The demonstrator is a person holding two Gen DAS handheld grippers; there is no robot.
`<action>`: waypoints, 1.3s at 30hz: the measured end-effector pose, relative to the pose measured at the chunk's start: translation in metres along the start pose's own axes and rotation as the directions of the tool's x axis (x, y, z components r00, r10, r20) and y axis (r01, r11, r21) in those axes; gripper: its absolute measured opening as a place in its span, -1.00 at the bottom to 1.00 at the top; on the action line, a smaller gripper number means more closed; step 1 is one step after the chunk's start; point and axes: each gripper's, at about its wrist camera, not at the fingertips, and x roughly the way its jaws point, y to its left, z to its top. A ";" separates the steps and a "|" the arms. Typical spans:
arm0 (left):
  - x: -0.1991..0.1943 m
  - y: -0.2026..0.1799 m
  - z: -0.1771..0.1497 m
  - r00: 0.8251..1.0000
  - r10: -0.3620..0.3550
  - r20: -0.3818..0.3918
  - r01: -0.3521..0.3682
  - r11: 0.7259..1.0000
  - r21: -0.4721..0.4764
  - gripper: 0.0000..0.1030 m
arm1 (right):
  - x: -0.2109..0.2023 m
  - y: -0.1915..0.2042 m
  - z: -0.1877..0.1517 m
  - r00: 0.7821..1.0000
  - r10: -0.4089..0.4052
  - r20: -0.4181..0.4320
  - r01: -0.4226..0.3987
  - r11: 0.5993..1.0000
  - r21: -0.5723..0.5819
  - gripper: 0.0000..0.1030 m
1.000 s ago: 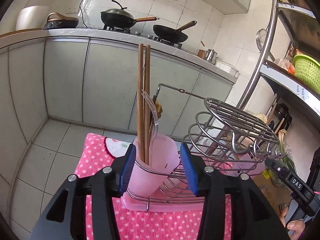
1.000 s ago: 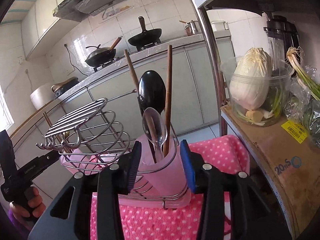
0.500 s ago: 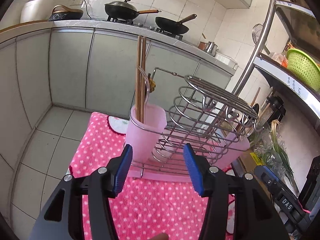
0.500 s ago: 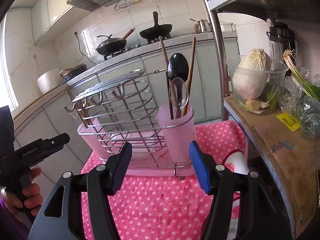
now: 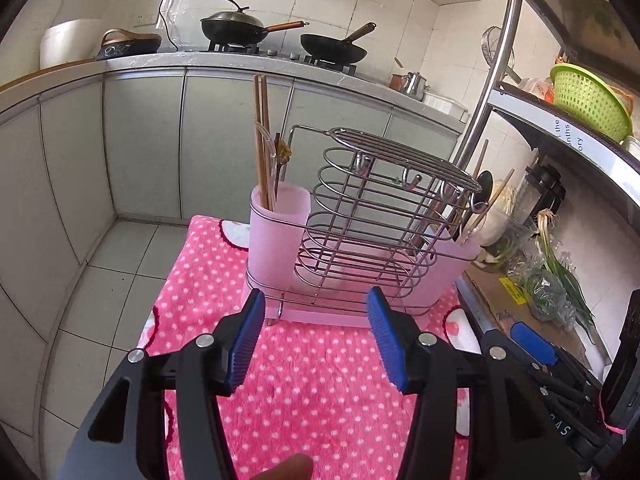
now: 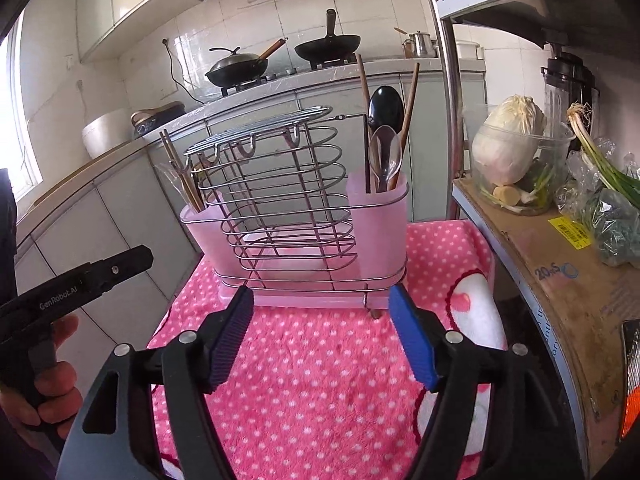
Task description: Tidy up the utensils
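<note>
A wire utensil rack [image 5: 360,216] with a pink cup at each end stands on a pink dotted cloth [image 5: 320,380]. The left cup [image 5: 276,236] holds wooden chopsticks [image 5: 262,148] and a clear utensil. The right cup [image 6: 378,220] holds a black spoon [image 6: 386,106], a clear spoon [image 6: 384,152] and chopsticks [image 6: 408,108]. My left gripper [image 5: 315,300] is open, just short of the rack's base, with nothing between its blue pads. My right gripper [image 6: 320,294] hovers before the rack's base, jaws opening and empty. A hand [image 6: 52,380] holds the left gripper's handle.
A shelf unit on the right carries a cabbage in a clear tub [image 6: 512,148], green onions [image 6: 600,160] and cardboard [image 6: 560,280]; its metal post [image 6: 448,100] rises beside the rack. Behind, a counter with two woks [image 5: 236,28]. A green basket [image 5: 588,100] sits higher. Tiled floor [image 5: 120,272] lies left.
Both grippers have drawn back from the rack's cups, which now stand farther off. The right gripper's jaws have spread wider; the left's widened slightly.
</note>
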 end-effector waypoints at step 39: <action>-0.040 -0.024 -0.014 0.999 -0.033 0.042 0.030 0.997 0.077 0.01 | -0.028 0.027 0.004 0.998 -0.049 0.048 0.051 0.998 -0.047 0.39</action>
